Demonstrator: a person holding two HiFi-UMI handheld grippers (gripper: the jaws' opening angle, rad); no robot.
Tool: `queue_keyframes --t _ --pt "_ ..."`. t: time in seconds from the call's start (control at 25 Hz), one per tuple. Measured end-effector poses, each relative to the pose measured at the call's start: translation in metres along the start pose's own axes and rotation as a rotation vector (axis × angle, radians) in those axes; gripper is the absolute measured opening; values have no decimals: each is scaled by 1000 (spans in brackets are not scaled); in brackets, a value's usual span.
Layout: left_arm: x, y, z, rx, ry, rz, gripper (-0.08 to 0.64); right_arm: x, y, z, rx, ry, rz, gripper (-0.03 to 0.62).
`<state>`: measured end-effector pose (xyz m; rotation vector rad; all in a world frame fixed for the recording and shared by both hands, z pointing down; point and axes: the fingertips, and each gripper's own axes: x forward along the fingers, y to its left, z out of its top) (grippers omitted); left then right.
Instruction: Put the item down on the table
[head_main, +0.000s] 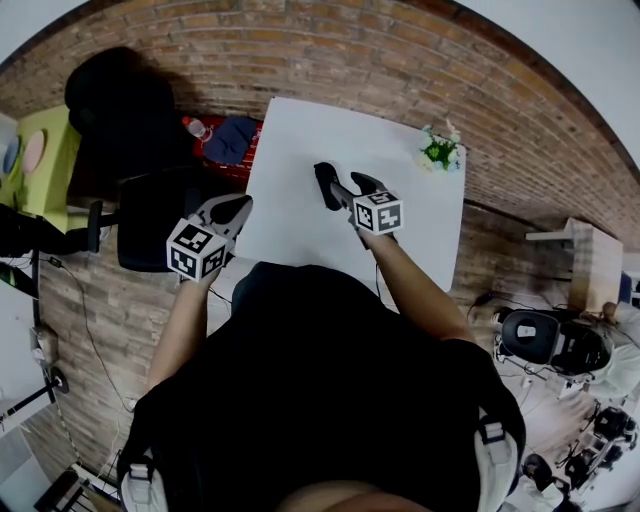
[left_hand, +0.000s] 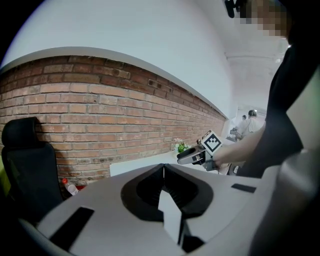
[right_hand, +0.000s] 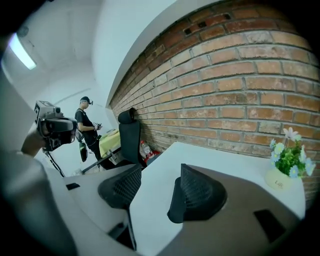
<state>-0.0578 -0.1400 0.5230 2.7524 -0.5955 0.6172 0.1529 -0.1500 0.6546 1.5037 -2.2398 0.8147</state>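
right claw (right_hand: 159, 175) spread wide, nothing between its jaws, held over the white bench (head_main: 300, 130). left claw (left_hand: 163, 170) jaws pressed together, empty, just off the bench's near left edge. flower pot (head_main: 440, 152) stands upright on the bench's far right corner, well apart from both claws.

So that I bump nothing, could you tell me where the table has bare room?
Nearly all of the white table is bare: the whole left half and the far middle. Only the flower pot fills the far right corner, and the open right gripper hovers over the near middle.
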Motion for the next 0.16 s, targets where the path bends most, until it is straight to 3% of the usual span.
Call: queue_keyframes --t 0.16 --pt "7 -11 0 5 5 -4 11 -14 4 7 -48 -29 7 253"
